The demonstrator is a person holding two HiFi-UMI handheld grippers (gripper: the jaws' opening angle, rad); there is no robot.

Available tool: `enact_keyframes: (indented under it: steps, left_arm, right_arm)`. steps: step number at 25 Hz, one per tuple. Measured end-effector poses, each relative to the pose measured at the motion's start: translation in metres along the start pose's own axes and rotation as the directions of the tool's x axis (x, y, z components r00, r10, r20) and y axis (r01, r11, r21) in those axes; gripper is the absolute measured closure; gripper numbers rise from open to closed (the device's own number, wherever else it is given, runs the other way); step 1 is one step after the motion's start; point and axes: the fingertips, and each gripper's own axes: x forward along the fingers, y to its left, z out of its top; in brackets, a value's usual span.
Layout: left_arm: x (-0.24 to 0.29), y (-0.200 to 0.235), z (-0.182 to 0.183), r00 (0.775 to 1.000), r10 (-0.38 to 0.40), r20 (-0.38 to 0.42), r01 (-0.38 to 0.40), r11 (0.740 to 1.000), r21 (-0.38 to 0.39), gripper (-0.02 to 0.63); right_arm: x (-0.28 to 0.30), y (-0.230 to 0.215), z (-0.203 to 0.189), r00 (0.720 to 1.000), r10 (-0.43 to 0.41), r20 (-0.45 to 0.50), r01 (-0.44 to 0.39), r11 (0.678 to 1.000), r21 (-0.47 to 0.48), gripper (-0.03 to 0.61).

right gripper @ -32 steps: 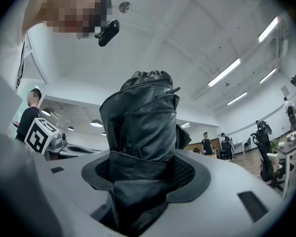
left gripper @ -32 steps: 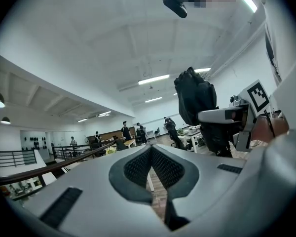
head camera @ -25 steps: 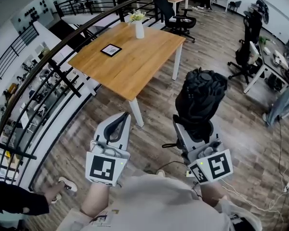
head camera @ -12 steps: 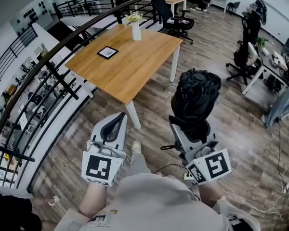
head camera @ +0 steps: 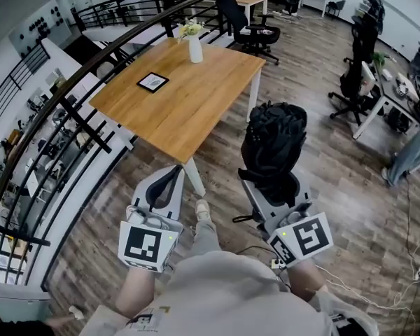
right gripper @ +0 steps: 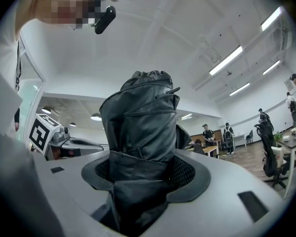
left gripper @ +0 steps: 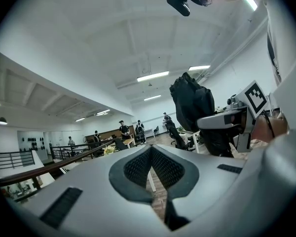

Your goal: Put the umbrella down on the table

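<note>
My right gripper [head camera: 271, 187] is shut on a folded black umbrella [head camera: 274, 142], which stands upright out of the jaws, over the wood floor just short of the table's near corner. In the right gripper view the umbrella [right gripper: 140, 122] fills the gap between the pads. The wooden table [head camera: 189, 96] lies ahead and to the left. My left gripper [head camera: 169, 180] hovers beside the table leg, jaws together and empty; the left gripper view shows its tips [left gripper: 150, 149] meeting, with the umbrella [left gripper: 191, 102] off to the right.
On the table stand a white vase with flowers [head camera: 194, 47] and a small framed picture [head camera: 152, 82]. A black railing [head camera: 70, 96] runs along the left. Office chairs [head camera: 252, 26] stand behind the table, and desks and chairs [head camera: 378, 82] at the right.
Both grippers have moved forward toward the table, the umbrella still in the right one. The table's near corner now sits closer to them. A person's arm at lower left has left view.
</note>
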Motion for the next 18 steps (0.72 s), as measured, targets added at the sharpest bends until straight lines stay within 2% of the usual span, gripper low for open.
enact_keyframes:
  steps: [5,11,14,18]
  left_arm:
    - [0.035,0.04,-0.013,1.0,0.016,0.021,-0.016,1.0,0.009,0.597]
    - [0.083,0.095,-0.034,1.0,0.011,0.006,-0.011,1.0,-0.029,0.597]
    - [0.109,0.132,-0.045,1.0,0.019,-0.001,-0.02,0.999,-0.045,0.597]
    - [0.155,0.184,-0.063,1.0,0.007,-0.025,-0.008,0.998,-0.066,0.597]
  right_arm:
    - [0.054,-0.01,-0.008,0.999,0.037,-0.029,-0.038,0.998,-0.043,0.294]
    - [0.133,-0.03,-0.026,0.995,0.043,-0.094,-0.044,0.999,-0.006,0.293]
    - [0.18,-0.039,-0.035,0.99,0.052,-0.13,-0.048,0.998,0.033,0.294]
    - [0.248,-0.053,-0.045,0.985,0.059,-0.162,-0.054,0.998,0.036,0.294]
